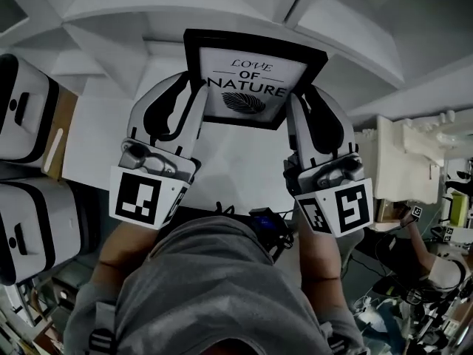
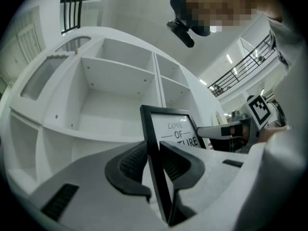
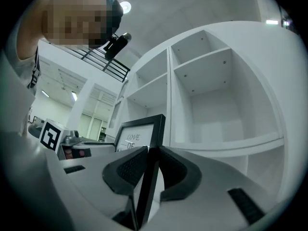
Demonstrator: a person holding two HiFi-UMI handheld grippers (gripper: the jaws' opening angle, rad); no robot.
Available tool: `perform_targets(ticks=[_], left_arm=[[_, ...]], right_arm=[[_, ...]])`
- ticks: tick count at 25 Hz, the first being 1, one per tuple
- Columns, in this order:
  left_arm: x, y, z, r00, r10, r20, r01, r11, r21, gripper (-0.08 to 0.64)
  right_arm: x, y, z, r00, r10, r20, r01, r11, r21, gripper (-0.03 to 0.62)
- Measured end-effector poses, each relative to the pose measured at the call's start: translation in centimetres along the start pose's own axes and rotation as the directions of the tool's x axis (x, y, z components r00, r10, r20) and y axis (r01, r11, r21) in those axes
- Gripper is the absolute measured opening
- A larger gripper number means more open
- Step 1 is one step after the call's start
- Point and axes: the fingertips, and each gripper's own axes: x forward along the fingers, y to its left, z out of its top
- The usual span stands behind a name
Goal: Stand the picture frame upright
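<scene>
Nearest, at the bottom of the head view, the person's arms reach forward and up the picture. The left gripper (image 1: 189,95) is left of centre and the right gripper (image 1: 303,103) right of centre, level with each other and equally close to the work.

Between them is the picture frame (image 1: 255,80), upper centre, its print facing the person. Each gripper pinches one side rail. In the left gripper view the black pads of the left gripper (image 2: 153,150) press on the frame (image 2: 171,129) at its left edge, and in the right gripper view the right gripper (image 3: 149,155) clamps the right edge of the frame (image 3: 139,134) the same way — jaws closed on the thin rail, not spread.

The frame's top edge points toward the top of the picture and away from the jaws, and its bottom edge lies nearest the white surface (image 1: 222,161). No view shows whether that edge touches down.

Farthest, the white shelf unit (image 2: 120,81) fills the background. Standing the frame likely turns on tipping the top edge up evenly — both grips share one axis across the frame.
</scene>
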Motion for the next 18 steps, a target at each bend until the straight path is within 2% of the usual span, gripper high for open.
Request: perform_targets(ticks=[3, 7, 12, 18], left_arm=[[0.7, 2.3, 2.6, 1.000, 0.021, 0.022, -0.022, 1.000, 0.016, 0.080], [1.3, 3.8, 4.2, 0.999, 0.017, 0.051, -0.018, 1.000, 0.018, 0.078], [2.9, 8.7, 10.6, 0.994, -0.053, 0.097, 0.051, 0.999, 0.019, 0.077], [3.2, 9.8, 12.1, 0.983, -0.100, 0.152, 0.099, 0.995, 0.018, 0.075]], right_arm=[[2.0, 0.6, 2.3, 0.999, 0.013, 0.034, -0.013, 1.000, -0.012, 0.089], [3.5, 0.7, 3.4, 0.998, 0.014, 0.059, -0.014, 1.000, -0.008, 0.087], [7.9, 2.2, 9.2, 0.994, -0.047, 0.101, 0.052, 0.997, -0.054, 0.087], [8.4, 2.9, 9.9, 0.987, -0.083, 0.139, 0.093, 0.993, -0.067, 0.087]])
